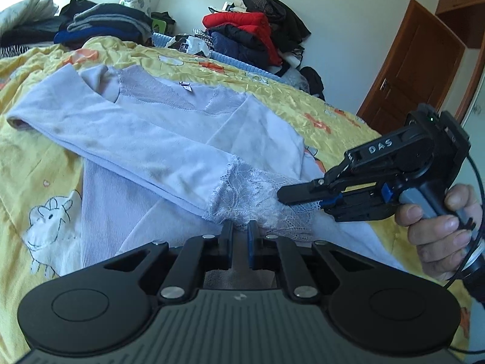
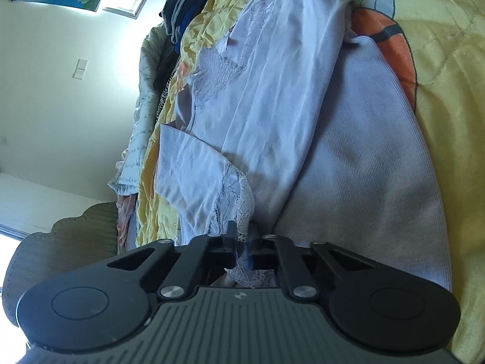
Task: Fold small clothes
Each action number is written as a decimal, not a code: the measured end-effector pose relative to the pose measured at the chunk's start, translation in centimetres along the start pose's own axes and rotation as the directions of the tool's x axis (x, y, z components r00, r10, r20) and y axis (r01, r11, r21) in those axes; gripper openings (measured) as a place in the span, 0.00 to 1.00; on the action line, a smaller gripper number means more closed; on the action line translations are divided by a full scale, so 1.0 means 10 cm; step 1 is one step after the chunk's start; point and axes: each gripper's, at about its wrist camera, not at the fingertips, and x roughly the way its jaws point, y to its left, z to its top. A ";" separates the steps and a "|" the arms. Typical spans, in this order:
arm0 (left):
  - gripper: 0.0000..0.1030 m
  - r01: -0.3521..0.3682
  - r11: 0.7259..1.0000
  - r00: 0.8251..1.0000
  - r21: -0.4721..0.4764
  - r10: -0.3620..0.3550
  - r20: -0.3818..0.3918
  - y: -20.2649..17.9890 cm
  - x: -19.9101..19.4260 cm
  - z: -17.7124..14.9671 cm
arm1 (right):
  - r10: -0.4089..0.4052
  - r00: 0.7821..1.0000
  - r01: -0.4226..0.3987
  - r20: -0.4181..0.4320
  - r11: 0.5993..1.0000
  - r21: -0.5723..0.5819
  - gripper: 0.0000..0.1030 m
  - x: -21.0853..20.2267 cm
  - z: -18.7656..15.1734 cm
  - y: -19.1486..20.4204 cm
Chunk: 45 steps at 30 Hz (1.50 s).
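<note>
A bed (image 1: 36,157) covered by a yellow cartoon-print quilt is carrying the work, and piles of folded dark and red clothes (image 1: 242,33) are being kept along its far edge. A pale lilac long-sleeved top (image 1: 145,133) is lying across the middle of the bed, its long axis running from the far left edge toward the near right edge, with the neckline turned toward the far edge. One sleeve is lying folded across the body, its lace cuff (image 1: 242,191) pointing toward the near right. The cuff is being gripped by both tools: the right gripper (image 1: 283,195), held in a hand (image 1: 439,230), is being kept closed on the lace edge from the right, and the left gripper (image 1: 240,227) is being held with its jaws narrow on the near edge of the same lace. The lower hem of the top is being hidden behind the gripper bodies in both views, and how much fabric is lying between the left jaws cannot be made out.
</note>
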 end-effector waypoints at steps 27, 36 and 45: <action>0.09 0.060 0.993 0.998 -0.102 -0.059 0.011 0.16 0.01 -0.01 | 0.065 0.957 -0.149 0.282 0.946 0.288 0.05 -1.22 -0.59 -0.86; 0.09 0.052 0.994 0.999 -0.098 -0.051 0.013 0.17 0.02 -0.01 | 0.128 0.911 -0.250 0.392 0.927 0.280 0.05 -1.45 -0.49 -0.88; 0.09 0.048 0.994 0.999 -0.095 -0.047 0.013 0.16 0.02 -0.01 | 0.152 0.939 -0.258 0.310 0.906 0.337 0.05 -1.22 -0.58 -0.97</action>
